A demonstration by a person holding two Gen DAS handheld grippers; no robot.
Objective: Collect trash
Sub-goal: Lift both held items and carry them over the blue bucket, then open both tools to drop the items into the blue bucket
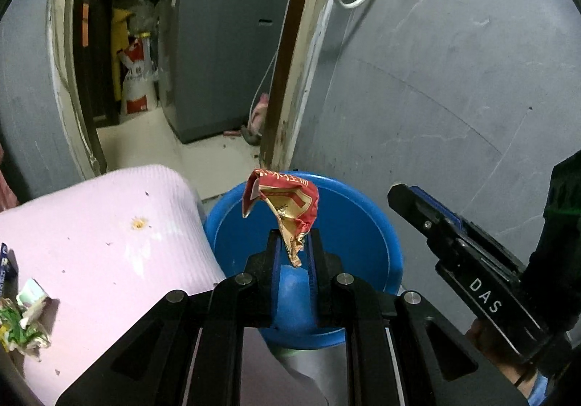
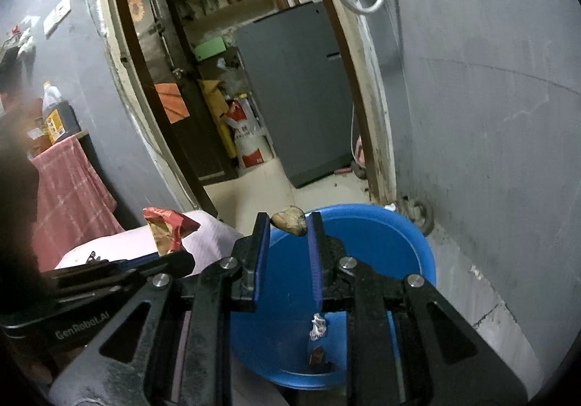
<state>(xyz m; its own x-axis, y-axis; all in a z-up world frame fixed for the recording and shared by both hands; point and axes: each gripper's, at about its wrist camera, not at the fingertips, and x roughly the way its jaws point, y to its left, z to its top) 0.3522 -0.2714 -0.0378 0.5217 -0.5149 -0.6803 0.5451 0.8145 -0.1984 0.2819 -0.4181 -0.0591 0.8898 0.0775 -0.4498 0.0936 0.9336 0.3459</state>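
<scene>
STEP: carrying trash over basin [image 1: 363, 210] | JAWS: my left gripper [image 1: 295, 239] is pinching wrapper [image 1: 287, 202]; my right gripper [image 2: 289, 224] is pinching shell [image 2: 288, 220] | NEXT: spreading both jaws above basin.

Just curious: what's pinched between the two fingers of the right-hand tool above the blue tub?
In the right wrist view, a small brownish crumpled scrap sits between the right gripper's fingertips, above the blue tub.

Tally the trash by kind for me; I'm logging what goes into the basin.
Red crumpled wrapper, in the left gripper: 1
Brownish lump, in the right gripper: 1
Green and white wrappers on the pink mat: 1 pile
Small scraps inside the blue basin: 2
Total: 5
</scene>
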